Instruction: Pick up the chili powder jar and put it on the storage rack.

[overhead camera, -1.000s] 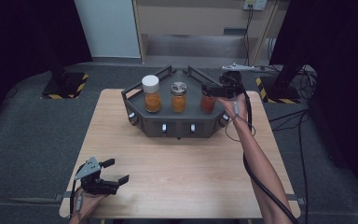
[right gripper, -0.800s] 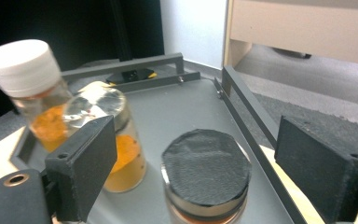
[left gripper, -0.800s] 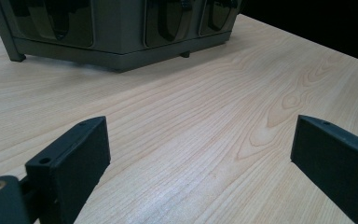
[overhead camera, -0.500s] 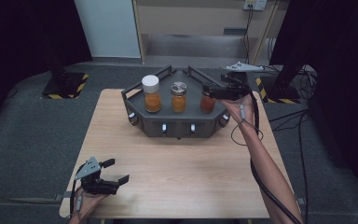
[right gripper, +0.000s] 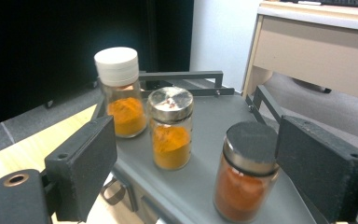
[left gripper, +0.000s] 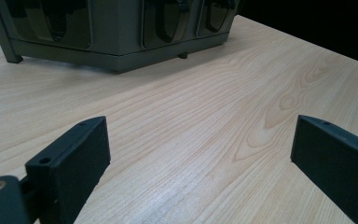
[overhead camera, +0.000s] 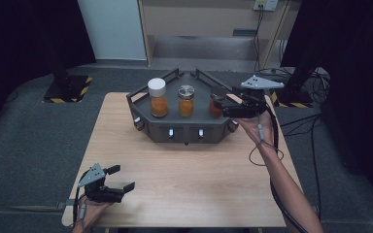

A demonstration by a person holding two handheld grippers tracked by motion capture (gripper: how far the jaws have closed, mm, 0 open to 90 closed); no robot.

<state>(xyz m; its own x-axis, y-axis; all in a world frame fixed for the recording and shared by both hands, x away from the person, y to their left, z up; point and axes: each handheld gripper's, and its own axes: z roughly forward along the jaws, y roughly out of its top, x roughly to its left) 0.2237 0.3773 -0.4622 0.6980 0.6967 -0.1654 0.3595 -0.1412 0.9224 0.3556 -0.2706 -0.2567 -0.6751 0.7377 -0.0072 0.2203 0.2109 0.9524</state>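
right gripper [right gripper: 196, 154] wide open beside the dark-lidded jar [right gripper: 248, 170] — left gripper [overhead camera: 119, 178] open, resting on the table [overhead camera: 199, 179].

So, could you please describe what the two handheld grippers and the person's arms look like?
Both the left gripper and the right gripper are black, with two flat rectangular jaws and a grey three-cornered plate on top. A dark cable trails from each. The person's forearms are bare, with no sleeves showing.
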